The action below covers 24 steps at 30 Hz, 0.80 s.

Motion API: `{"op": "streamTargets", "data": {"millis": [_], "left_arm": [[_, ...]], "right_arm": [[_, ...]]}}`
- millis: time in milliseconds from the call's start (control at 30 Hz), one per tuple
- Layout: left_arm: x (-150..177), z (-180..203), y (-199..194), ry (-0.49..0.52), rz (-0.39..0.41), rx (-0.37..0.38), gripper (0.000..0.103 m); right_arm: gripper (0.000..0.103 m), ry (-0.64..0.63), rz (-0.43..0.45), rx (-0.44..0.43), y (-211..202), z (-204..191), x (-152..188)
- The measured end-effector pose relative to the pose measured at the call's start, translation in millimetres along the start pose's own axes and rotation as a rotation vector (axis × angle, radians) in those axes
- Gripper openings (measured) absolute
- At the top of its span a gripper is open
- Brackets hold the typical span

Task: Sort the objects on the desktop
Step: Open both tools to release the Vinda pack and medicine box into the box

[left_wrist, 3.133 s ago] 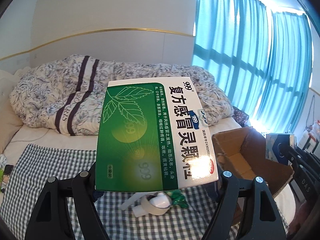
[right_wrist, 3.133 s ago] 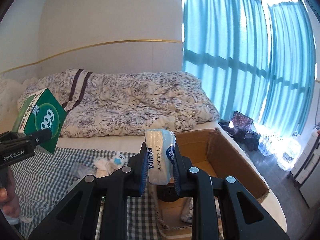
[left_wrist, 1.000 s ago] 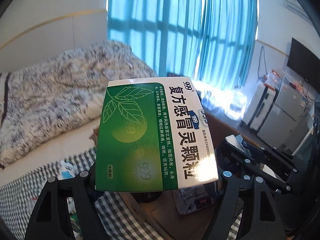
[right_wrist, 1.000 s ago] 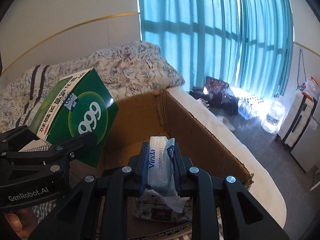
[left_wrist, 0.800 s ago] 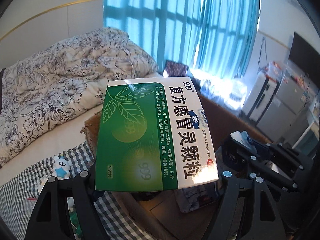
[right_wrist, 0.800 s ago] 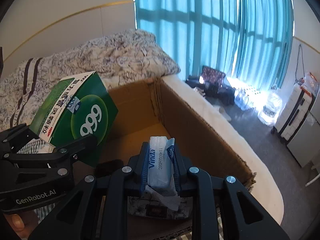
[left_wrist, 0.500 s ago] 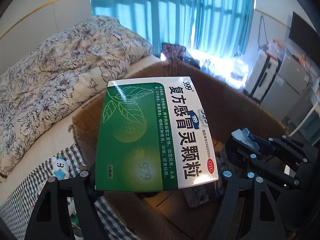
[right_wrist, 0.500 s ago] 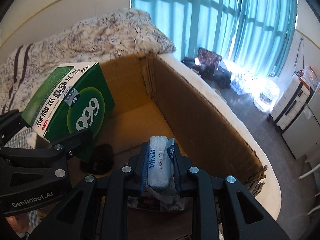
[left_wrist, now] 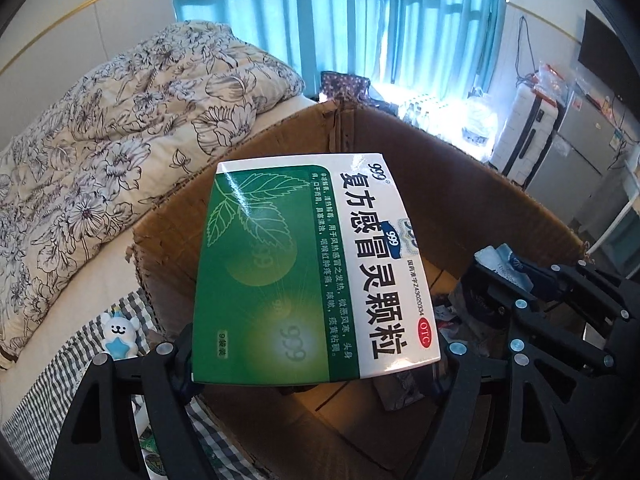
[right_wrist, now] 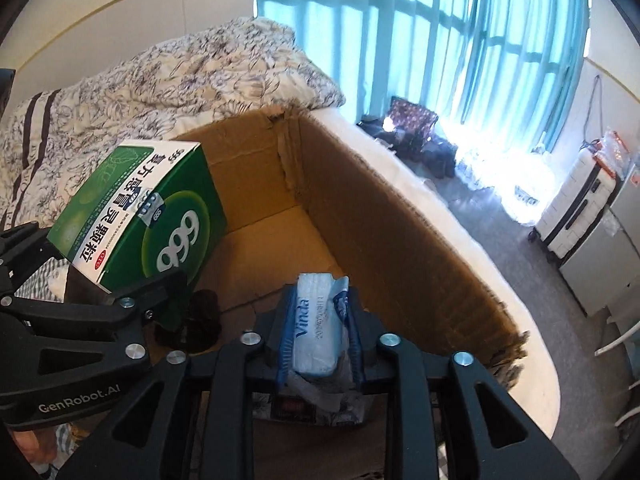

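Closest to the right wrist camera, the right claw (right_wrist: 320, 332) is clamped tight on a small Vinda tissue pack (right_wrist: 316, 320), which stands upright between the blue pads (right_wrist: 285, 340). It hangs just above a crumpled patterned packet (right_wrist: 320, 400) lying on the floor of the cardboard box (right_wrist: 400, 240), at the near end.

On the left side, the left claw (left_wrist: 316, 354) is spread pretty wide and grips a big green and white medicine box (left_wrist: 308, 276) by its sides, near the bottom end. The printed face with the leaf and the 999 logo tilts up toward the camera. From the right wrist view you can see that medicine box held over the left part of the cardboard box, up off its floor, with a dark round thing (right_wrist: 200, 320) sitting on the cardboard below it. Can't tell what that is.

Just outside the box's left wall there's a little white plush toy with a blue star (left_wrist: 119, 334) on a checked blanket (left_wrist: 48, 384). Behind that, a floral duvet (left_wrist: 132, 128) is bunched up on the bed. Farthest back are teal curtains (left_wrist: 340, 20) over a bright window, and a white suitcase (right_wrist: 576, 200) standing on the floor to the right.
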<state>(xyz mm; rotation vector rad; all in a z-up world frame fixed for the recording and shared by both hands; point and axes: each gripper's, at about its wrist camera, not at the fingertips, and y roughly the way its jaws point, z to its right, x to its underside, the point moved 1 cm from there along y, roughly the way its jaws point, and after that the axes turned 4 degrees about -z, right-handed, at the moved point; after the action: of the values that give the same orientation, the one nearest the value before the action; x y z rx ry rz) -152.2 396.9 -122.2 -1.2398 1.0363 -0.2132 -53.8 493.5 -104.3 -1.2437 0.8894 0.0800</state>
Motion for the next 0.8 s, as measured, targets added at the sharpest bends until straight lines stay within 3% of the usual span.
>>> {"op": "streamTargets", "data": {"millis": [67, 267, 800], "left_arm": [[-2, -1, -1, -0.004, 0.004, -0.012, 0.083], [-5, -7, -15, -0.024, 0.048, -0.015, 0.092], [-2, -23, -60, -0.059, 0.141, -0.014, 0.092]], "right_arm": [[0.037, 0.005, 0.016, 0.008, -4, 2, -2], [0.039, 0.009, 0.053, 0.011, -13, 0, -6], [0.046, 0.019, 0.192, 0.027, -60, -15, -15]]}}
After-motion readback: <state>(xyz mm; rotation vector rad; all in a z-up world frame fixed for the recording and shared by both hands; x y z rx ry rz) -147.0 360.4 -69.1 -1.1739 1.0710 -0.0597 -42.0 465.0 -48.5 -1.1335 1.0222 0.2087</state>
